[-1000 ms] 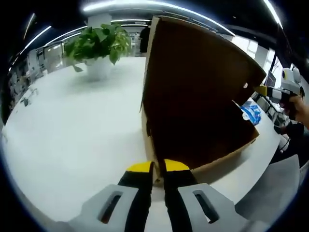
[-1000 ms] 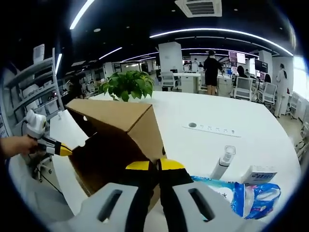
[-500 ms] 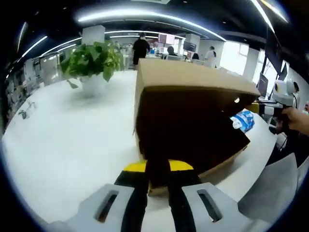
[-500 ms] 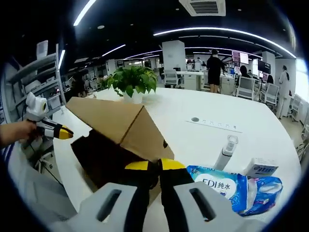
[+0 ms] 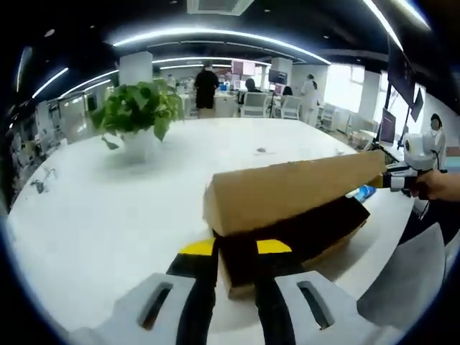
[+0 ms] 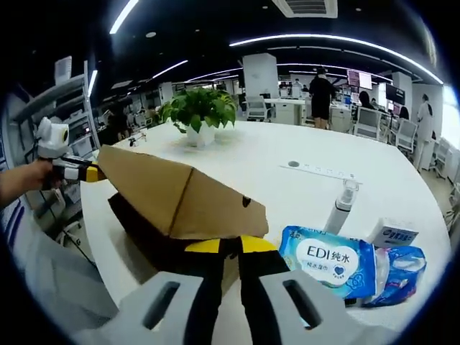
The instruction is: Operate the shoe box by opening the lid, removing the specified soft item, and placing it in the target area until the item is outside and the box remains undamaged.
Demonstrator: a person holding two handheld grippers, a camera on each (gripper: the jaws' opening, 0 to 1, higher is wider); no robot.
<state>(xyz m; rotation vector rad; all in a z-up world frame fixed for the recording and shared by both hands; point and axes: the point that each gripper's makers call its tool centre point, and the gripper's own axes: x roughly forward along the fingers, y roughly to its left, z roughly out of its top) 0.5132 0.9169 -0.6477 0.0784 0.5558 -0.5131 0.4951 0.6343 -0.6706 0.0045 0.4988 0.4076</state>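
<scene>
Yellow-tipped left claw (image 5: pixel 236 249) clenched on near corner of the shoe box (image 5: pixel 302 233); right claw (image 6: pixel 223 247) clamped on the opposite corner. Cardboard lid (image 5: pixel 287 190) hangs low over the dark box on the white desk (image 5: pixel 108 215). Blue tissue pack (image 6: pixel 327 259) sits just right of the box, spray bottle (image 6: pixel 342 208) and small carton (image 6: pixel 392 233) behind it. Potted plant (image 5: pixel 138 111) far left.
</scene>
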